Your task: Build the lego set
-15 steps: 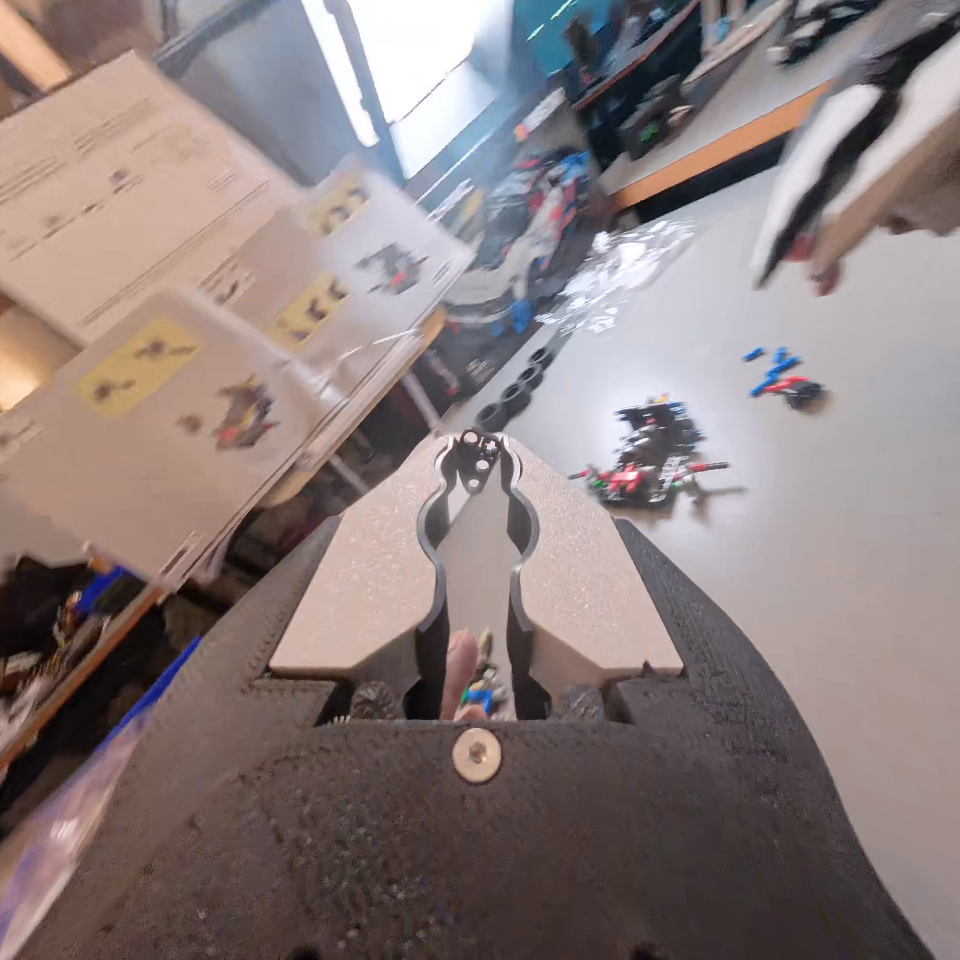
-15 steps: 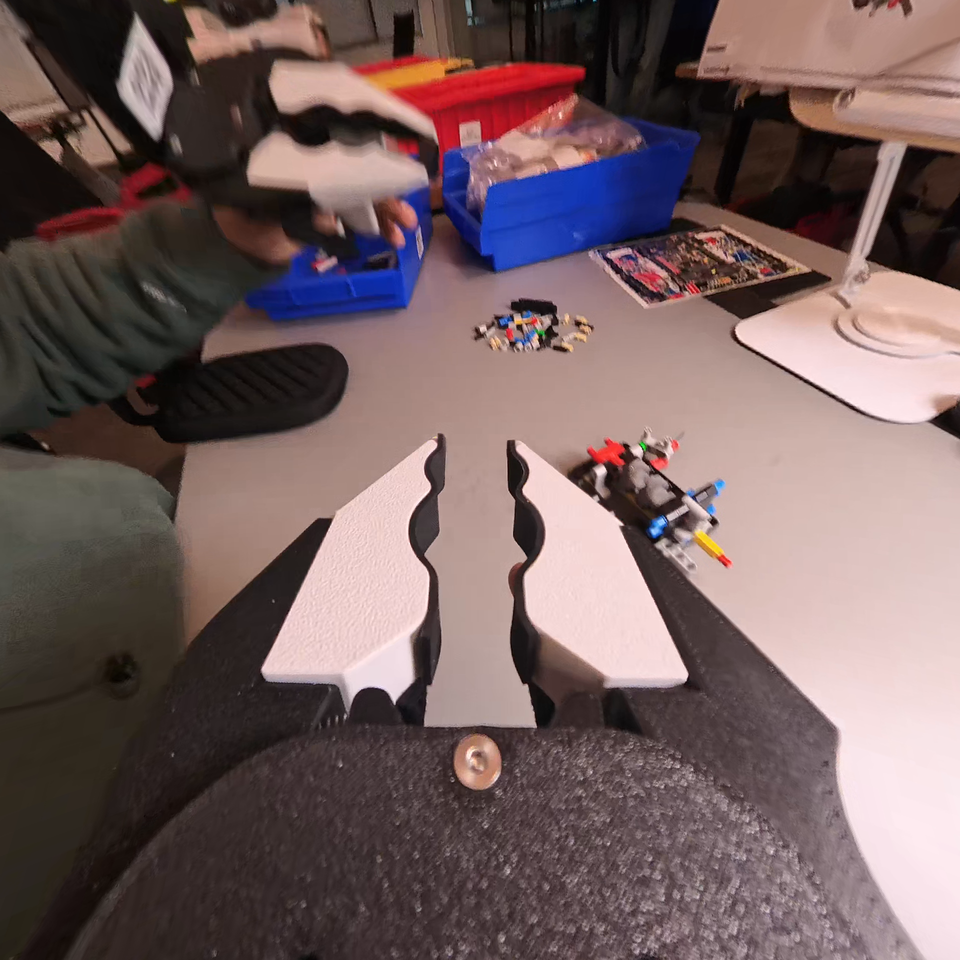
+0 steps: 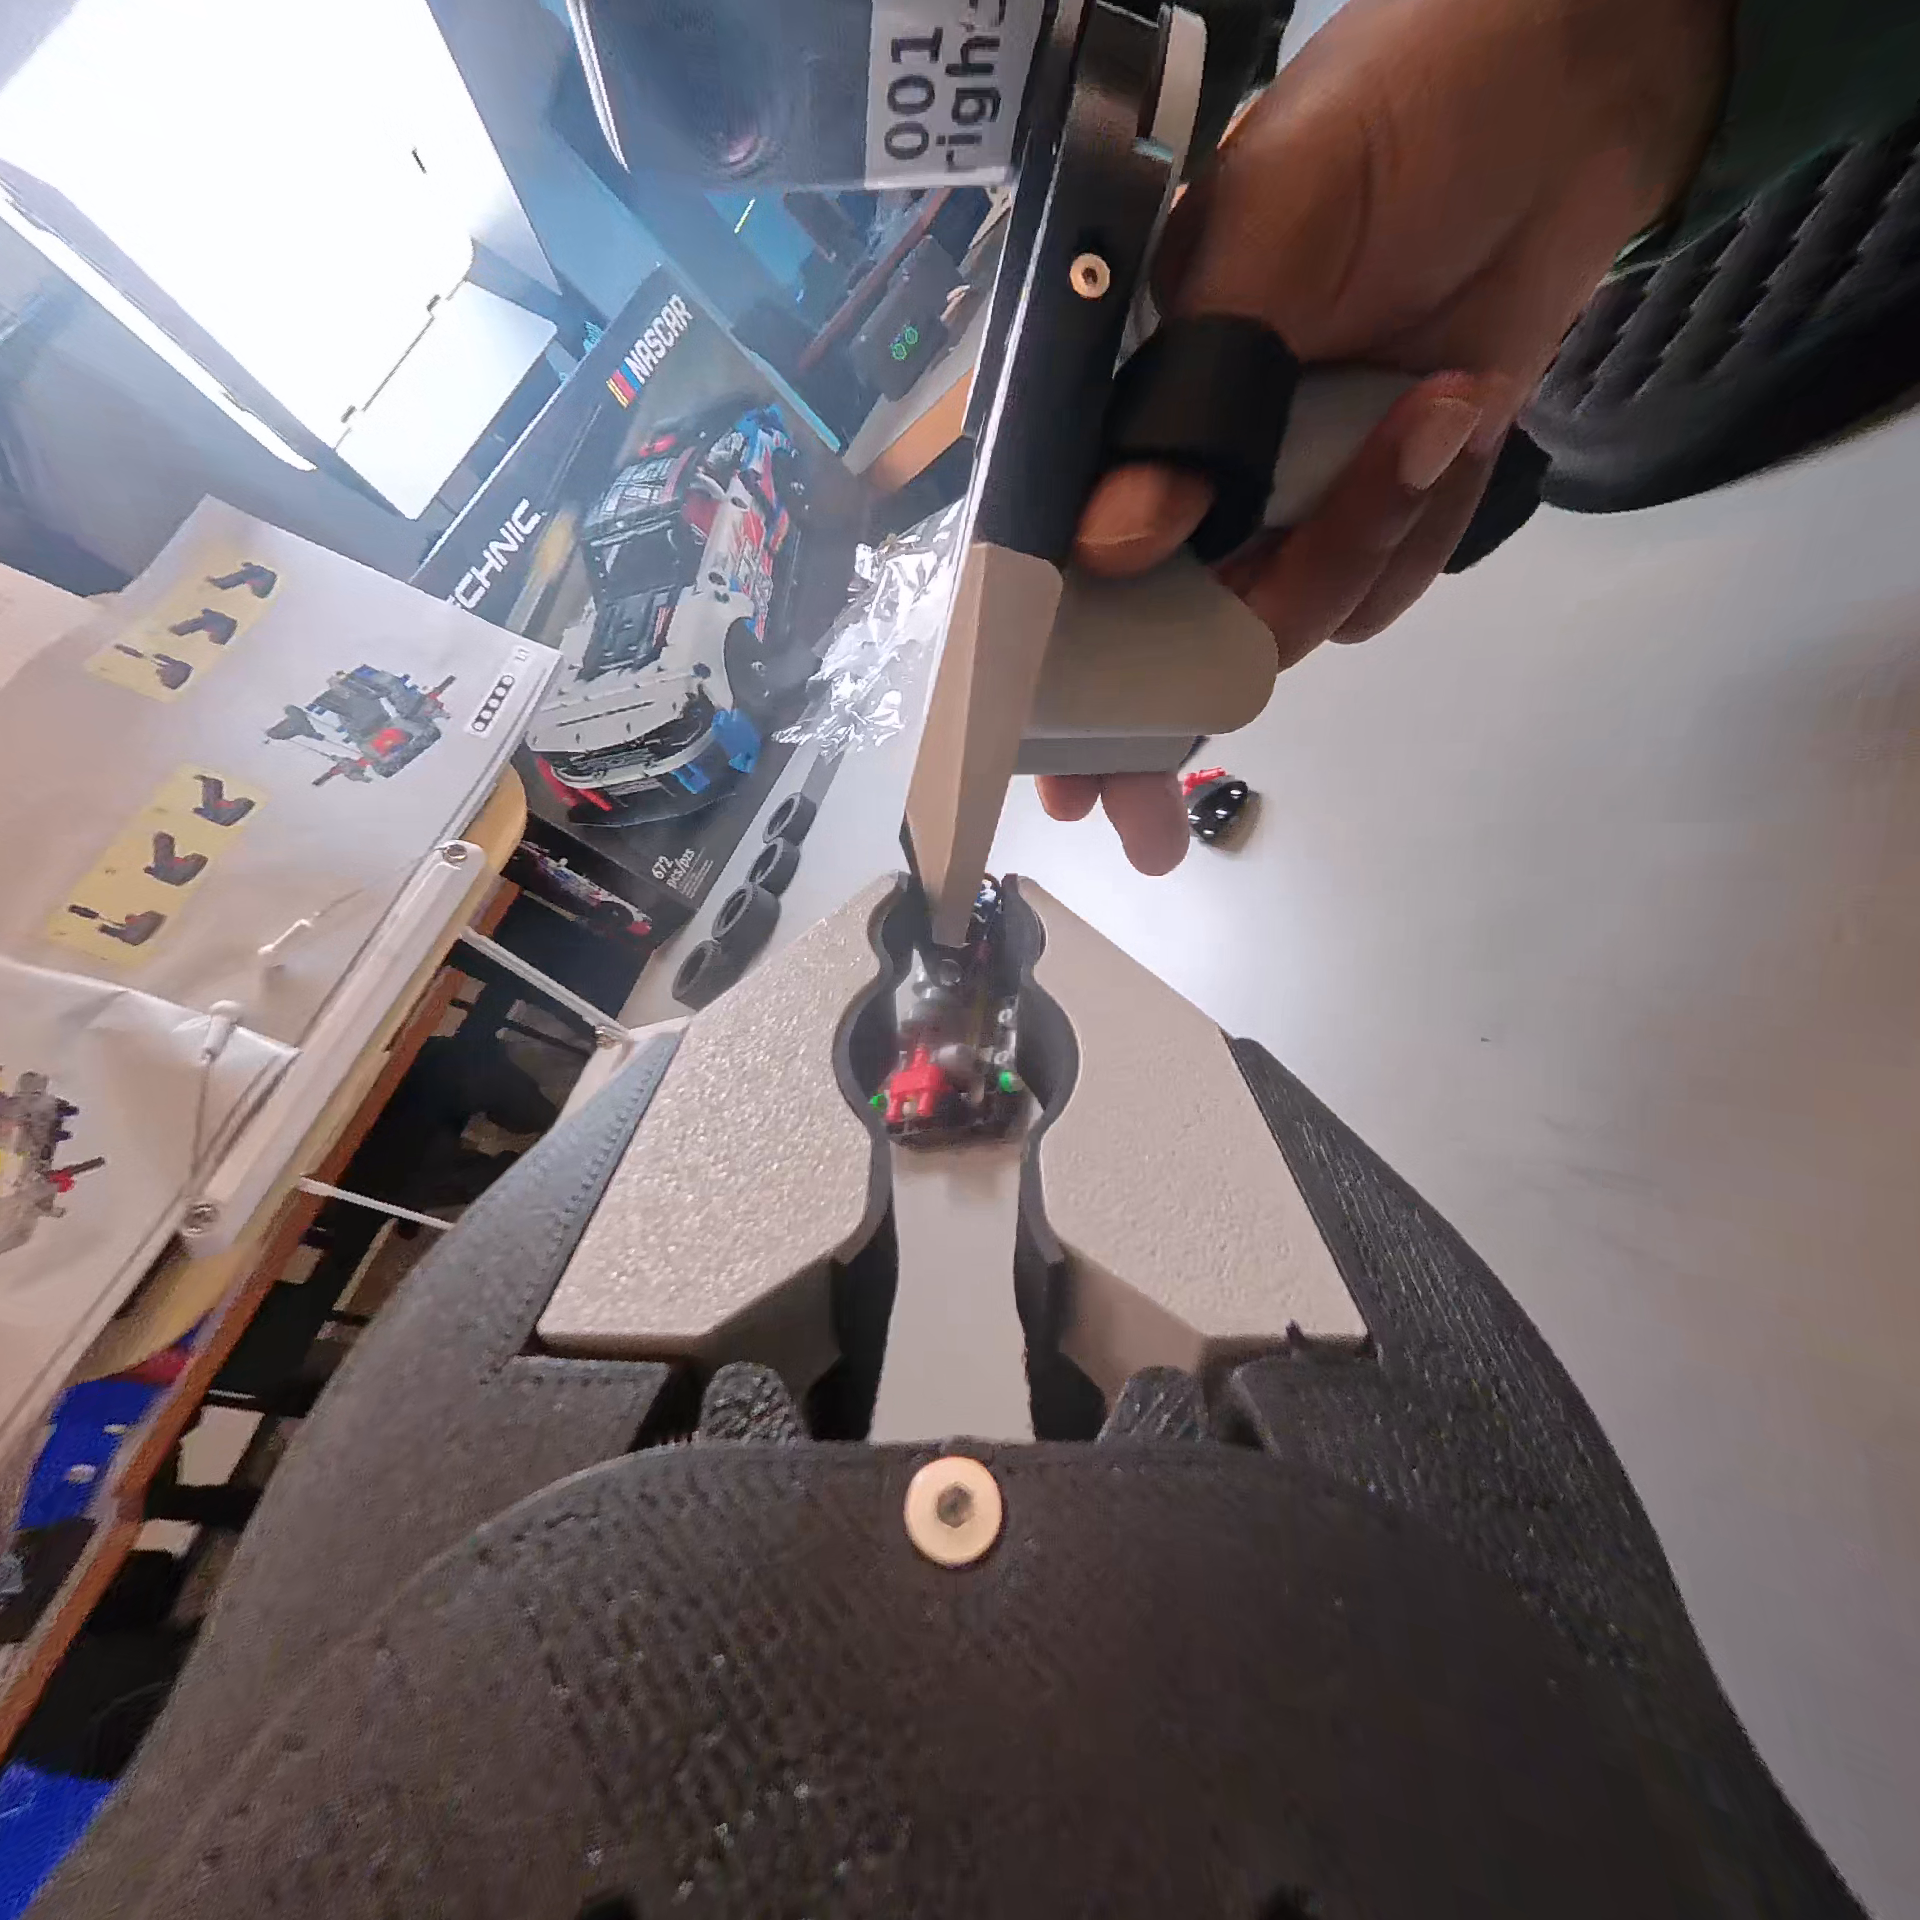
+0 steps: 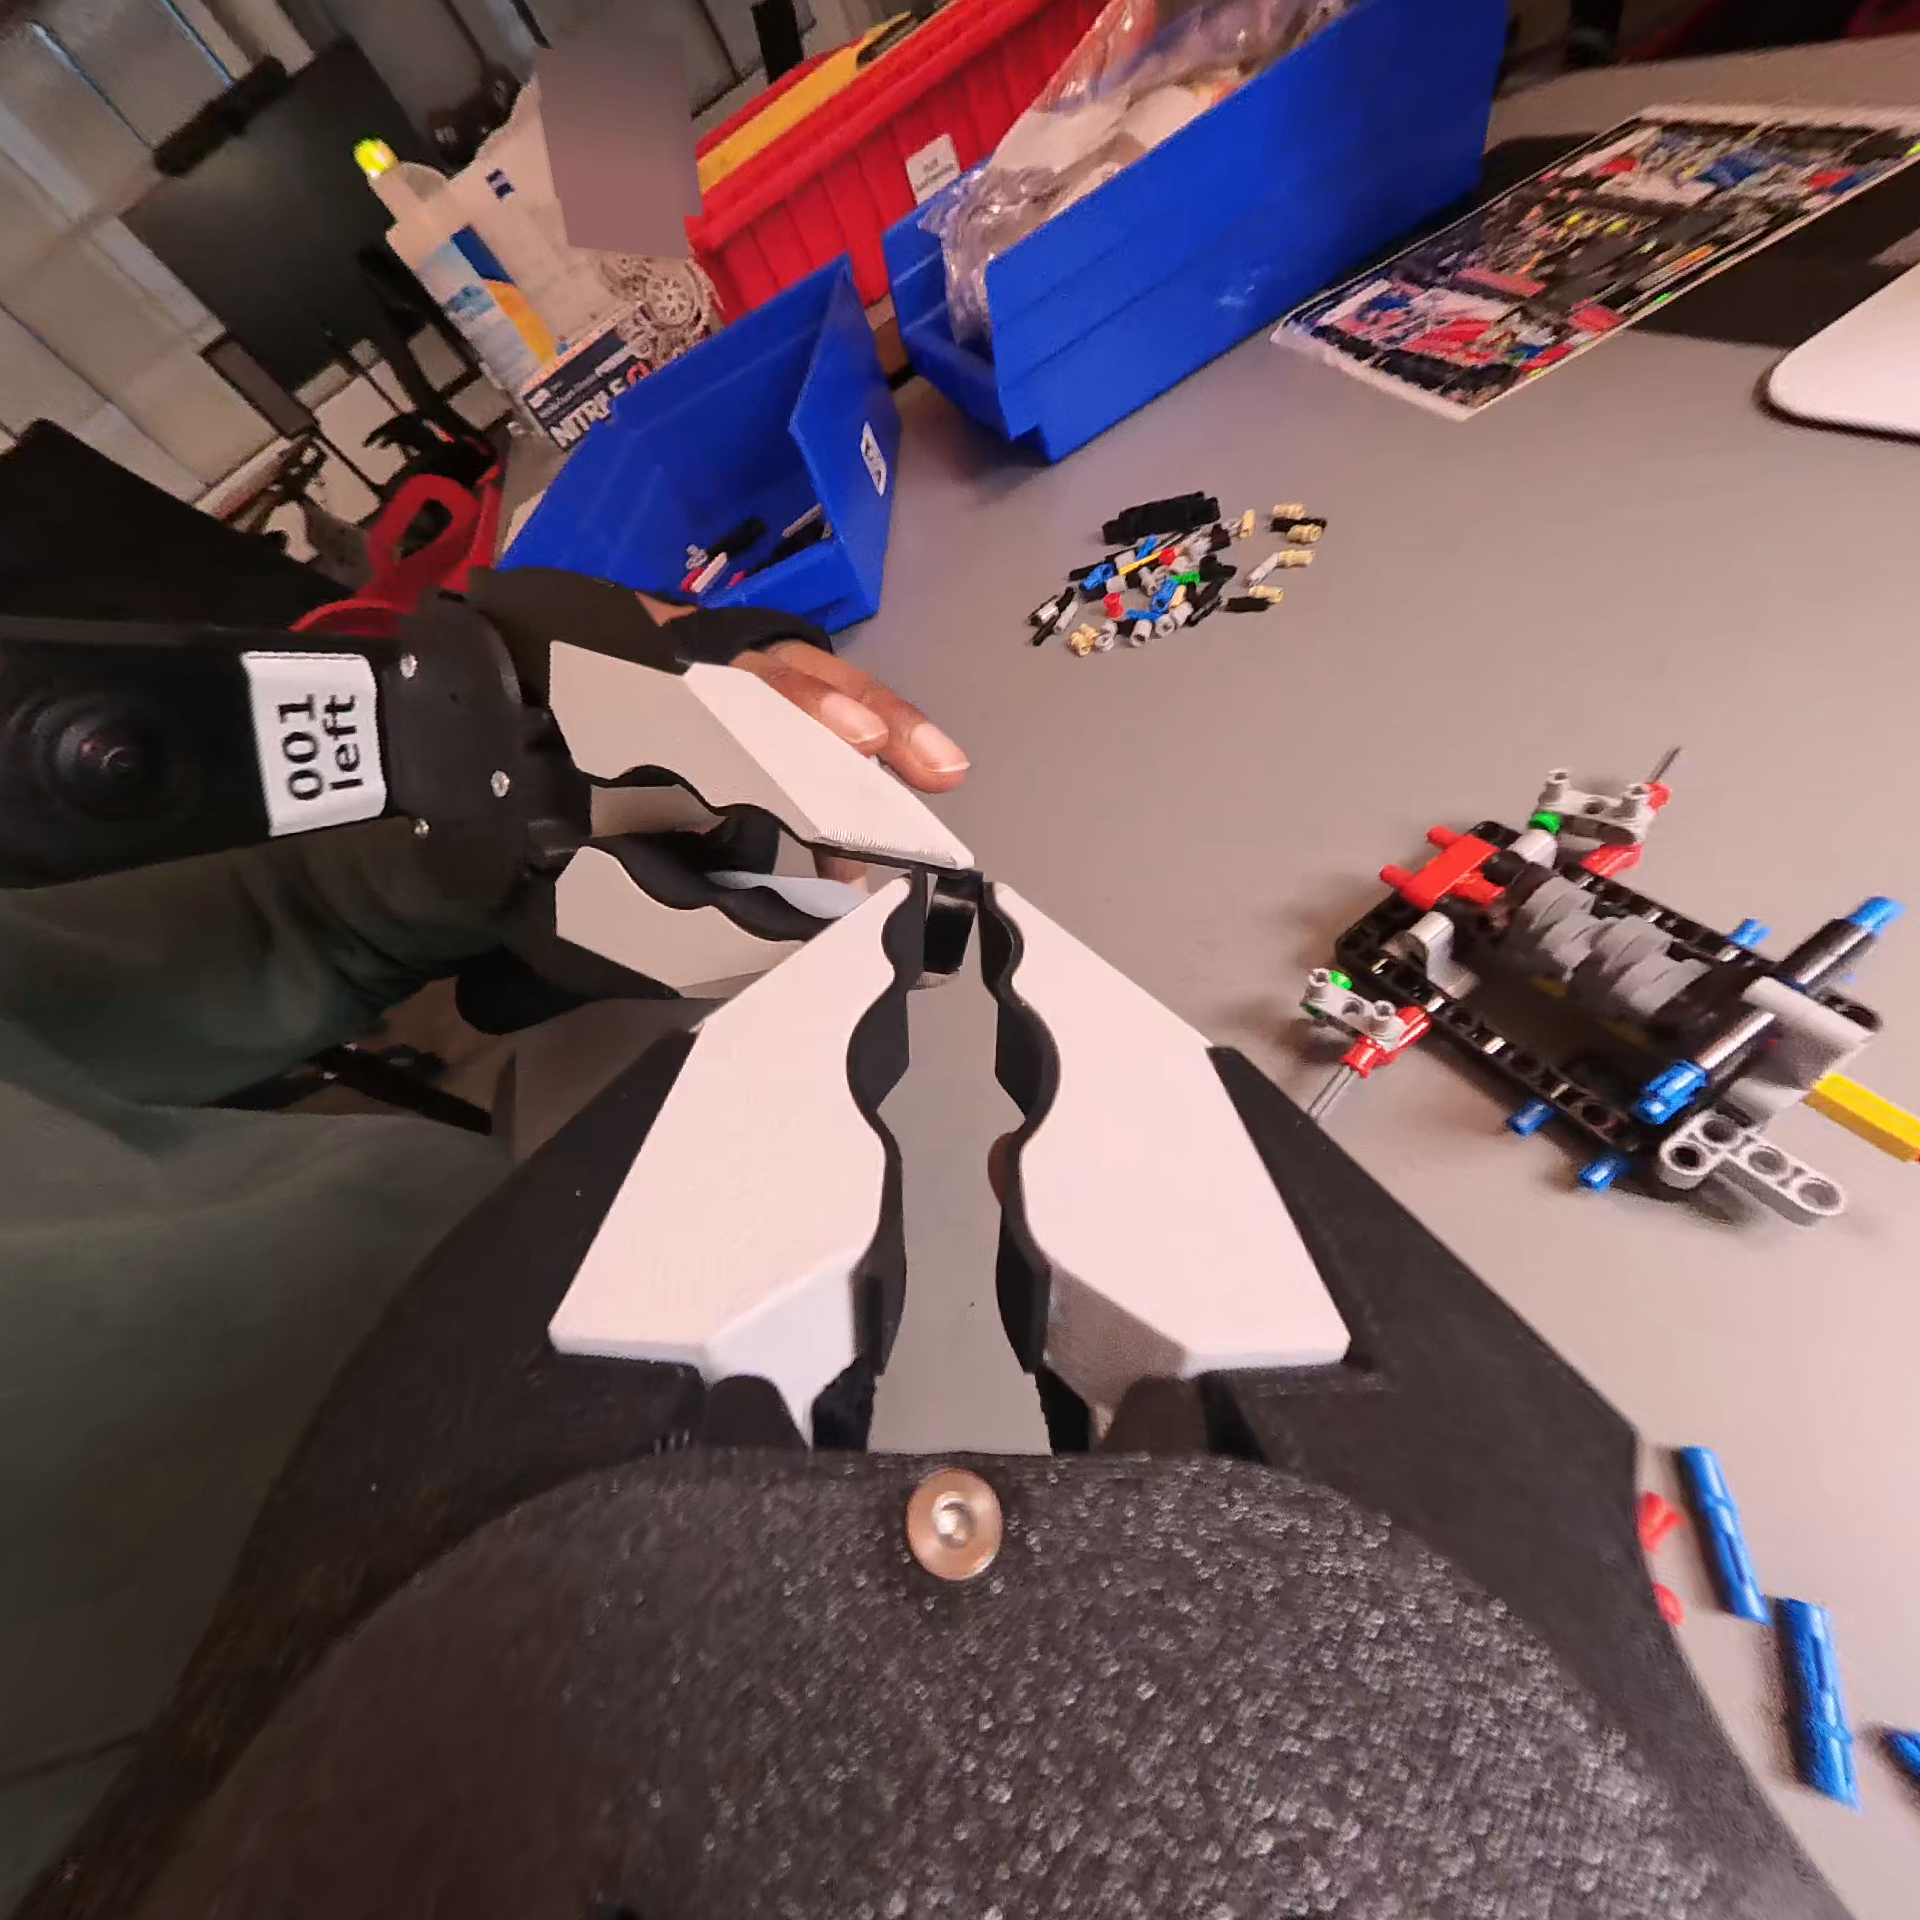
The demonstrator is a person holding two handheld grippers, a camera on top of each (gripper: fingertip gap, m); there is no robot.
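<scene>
My right gripper [image 4: 945, 899] is shut on a small black lego piece [image 4: 945, 935] at its tips, held above the grey table [image 4: 1455, 644]. My left gripper [image 4: 935, 868] comes in from the left and its closed tips meet the same piece. In the left wrist view my left gripper [image 3: 961, 899] is narrowly closed, and a finger [image 3: 961, 790] of the right gripper reaches down between its tips, hiding the piece. The part-built black chassis [image 4: 1600, 997] with red, grey and blue parts lies on the table to the right. It also shows through the left jaws [image 3: 940, 1070].
A pile of small loose pieces [image 4: 1174, 577] lies further back. Two blue bins [image 4: 727, 488] [image 4: 1195, 229] and a red bin [image 4: 831, 177] stand behind it. Blue pins [image 4: 1725, 1548] lie at near right. Tyres [image 3: 748, 914], the set box [image 3: 665, 582] and an instruction booklet [image 3: 260, 748] are at left. Less than 4 cm separates the two grippers' tips.
My left gripper has swung in with the black piece and met the right gripper tip to tip. The right gripper's jaws have narrowed onto the piece.
</scene>
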